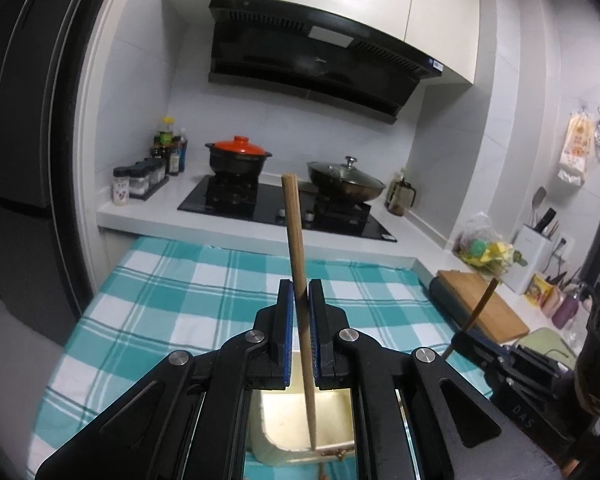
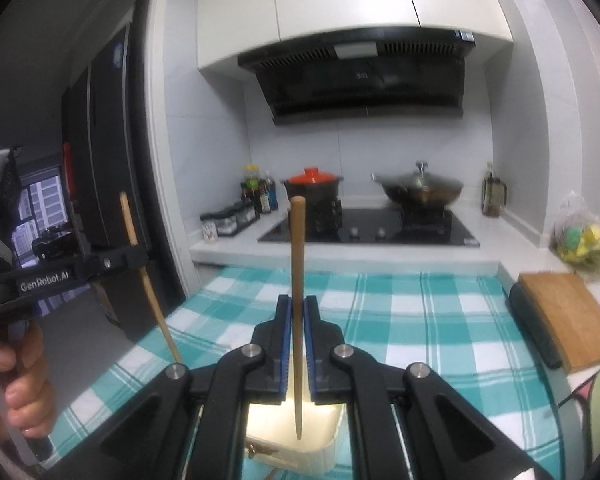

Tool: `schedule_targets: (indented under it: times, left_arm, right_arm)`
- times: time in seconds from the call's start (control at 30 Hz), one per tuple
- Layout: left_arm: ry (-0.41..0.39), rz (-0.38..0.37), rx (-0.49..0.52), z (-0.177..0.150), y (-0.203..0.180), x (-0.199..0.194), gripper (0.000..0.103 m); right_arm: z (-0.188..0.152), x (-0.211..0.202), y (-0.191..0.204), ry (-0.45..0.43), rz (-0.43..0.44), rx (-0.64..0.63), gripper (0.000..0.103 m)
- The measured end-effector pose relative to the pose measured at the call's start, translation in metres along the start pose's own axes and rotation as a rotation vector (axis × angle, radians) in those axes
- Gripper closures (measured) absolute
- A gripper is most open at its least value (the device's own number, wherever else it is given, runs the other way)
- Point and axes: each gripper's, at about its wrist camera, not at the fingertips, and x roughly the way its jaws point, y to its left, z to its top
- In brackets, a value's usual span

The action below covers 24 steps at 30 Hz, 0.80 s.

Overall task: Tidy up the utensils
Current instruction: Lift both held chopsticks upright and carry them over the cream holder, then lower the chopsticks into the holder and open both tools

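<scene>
My left gripper [image 1: 300, 286] is shut on a wooden chopstick [image 1: 296, 248] held upright, its thin end down inside a cream utensil holder [image 1: 274, 436]. My right gripper [image 2: 298, 302] is shut on a second wooden chopstick [image 2: 297, 264], also upright, its tip over the same cream holder [image 2: 320, 424]. The right gripper shows at the right edge of the left wrist view [image 1: 466, 330], and the left gripper shows at the left of the right wrist view [image 2: 136, 258], each with its chopstick. The holder stands on a teal checked cloth [image 1: 172, 300].
Behind the cloth is a white counter with a black hob [image 1: 260, 200], a red-lidded pot [image 1: 238, 156], a lidded wok [image 1: 346, 182] and spice jars [image 1: 140, 180]. A wooden cutting board [image 2: 568, 312] lies at the right. A dark fridge [image 1: 24, 120] stands at the left.
</scene>
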Motion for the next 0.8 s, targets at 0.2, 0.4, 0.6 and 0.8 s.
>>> schedule_targets:
  times: [0.2, 0.4, 0.6, 0.8]
  left_arm:
    - [0.036, -0.007, -0.074, -0.002, 0.013, 0.019, 0.098]
    - [-0.007, -0.02, -0.056, 0.003, 0.005, 0.016, 0.098]
    - [-0.019, -0.018, -0.057, -0.004, 0.0, 0.029, 0.098]
    - [0.07, 0.012, -0.032, -0.039, 0.003, 0.052, 0.098]
  right_arm:
    - [-0.033, 0.031, -0.014, 0.123, -0.03, 0.059, 0.097]
    - [-0.047, 0.035, -0.027, 0.128, -0.037, 0.109, 0.097]
    - [-0.042, 0.037, -0.028, 0.106, -0.043, 0.082, 0.097]
    - [-0.049, 0.054, -0.032, 0.206, -0.053, 0.102, 0.097]
